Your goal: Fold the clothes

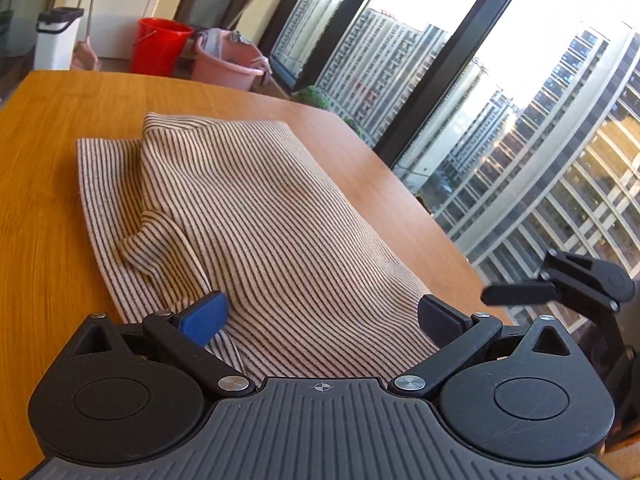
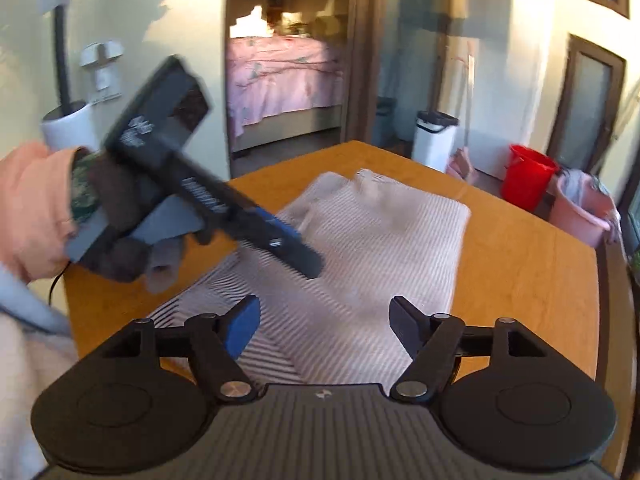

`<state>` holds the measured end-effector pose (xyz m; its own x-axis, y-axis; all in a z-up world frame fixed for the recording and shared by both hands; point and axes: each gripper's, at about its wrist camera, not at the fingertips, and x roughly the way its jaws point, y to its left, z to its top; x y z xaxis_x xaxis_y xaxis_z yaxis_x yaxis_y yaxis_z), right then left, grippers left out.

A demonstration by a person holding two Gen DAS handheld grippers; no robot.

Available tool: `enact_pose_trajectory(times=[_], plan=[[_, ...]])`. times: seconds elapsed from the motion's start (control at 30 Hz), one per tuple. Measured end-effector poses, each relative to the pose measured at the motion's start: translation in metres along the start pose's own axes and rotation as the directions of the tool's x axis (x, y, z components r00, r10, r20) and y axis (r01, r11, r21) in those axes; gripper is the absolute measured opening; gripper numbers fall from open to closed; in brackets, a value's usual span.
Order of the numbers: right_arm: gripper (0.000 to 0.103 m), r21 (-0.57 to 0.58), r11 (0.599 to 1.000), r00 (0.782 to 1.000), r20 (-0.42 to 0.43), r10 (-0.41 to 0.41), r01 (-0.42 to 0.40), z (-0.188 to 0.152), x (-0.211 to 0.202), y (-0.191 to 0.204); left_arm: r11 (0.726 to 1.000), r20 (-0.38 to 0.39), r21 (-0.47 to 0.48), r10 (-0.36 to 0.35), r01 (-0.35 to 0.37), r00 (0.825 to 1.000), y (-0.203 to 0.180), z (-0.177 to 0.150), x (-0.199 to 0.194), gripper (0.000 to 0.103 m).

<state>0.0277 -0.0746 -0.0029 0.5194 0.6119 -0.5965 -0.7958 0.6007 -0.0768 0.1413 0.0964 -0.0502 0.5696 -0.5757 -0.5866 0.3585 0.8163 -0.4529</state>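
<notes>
A beige garment with thin dark stripes (image 1: pixel 248 216) lies folded in layers on the wooden table (image 1: pixel 44 168), with a rumpled fold at its left side. My left gripper (image 1: pixel 322 316) is open, its jaws wide apart just above the garment's near end, holding nothing. The right gripper's fingers (image 1: pixel 516 294) show at the right edge of this view. In the right wrist view the same garment (image 2: pixel 360 240) lies ahead, blurred. My right gripper (image 2: pixel 324 328) is open over its near edge and empty. The left gripper (image 2: pixel 280 246) hovers over the cloth, held by a gloved hand.
The table's right edge (image 1: pixel 400 176) runs along tall windows. Behind the table stand a red bucket (image 1: pixel 160 46), a pink basin (image 1: pixel 228 62) and a white bin (image 1: pixel 56 38). A doorway to a bedroom (image 2: pixel 284 80) is beyond the table.
</notes>
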Motion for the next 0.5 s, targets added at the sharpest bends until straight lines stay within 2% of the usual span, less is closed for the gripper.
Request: enact_pose_trajectory(times=[0.07,0.13,0.2,0.27,0.33,0.5], plan=[[0.079,-0.135,0.99,0.999,-0.008,0.036,-0.037,-0.005,0.001,0.027,1.0,-0.002,0.009,0.012,-0.012,1.0,-0.002,0.0,0.0,0.103],[0.08,-0.272,0.96,0.998,-0.043,0.054,-0.064,-0.014,0.01,0.052,1.0,-0.006,0.019,0.022,-0.022,1.0,-0.004,0.0,-0.001,0.103],[0.08,-0.351,0.935,0.997,-0.075,0.03,-0.055,-0.023,0.023,0.067,0.999,-0.008,0.022,0.032,-0.032,0.999,-0.005,0.0,-0.001,0.103],[0.084,-0.408,0.913,0.998,-0.066,0.005,-0.032,-0.029,0.032,0.076,0.998,-0.009,0.023,0.052,-0.052,0.999,-0.006,-0.001,-0.001,0.103],[0.085,-0.413,0.911,0.999,-0.038,-0.002,-0.014,-0.029,0.037,0.078,0.996,-0.011,0.024,0.084,-0.084,0.996,-0.005,0.0,0.003,0.103],[0.088,-0.377,0.926,1.0,0.009,-0.022,0.024,-0.029,0.047,0.082,0.997,0.005,0.012,0.072,-0.072,0.997,-0.002,-0.002,-0.002,0.103]])
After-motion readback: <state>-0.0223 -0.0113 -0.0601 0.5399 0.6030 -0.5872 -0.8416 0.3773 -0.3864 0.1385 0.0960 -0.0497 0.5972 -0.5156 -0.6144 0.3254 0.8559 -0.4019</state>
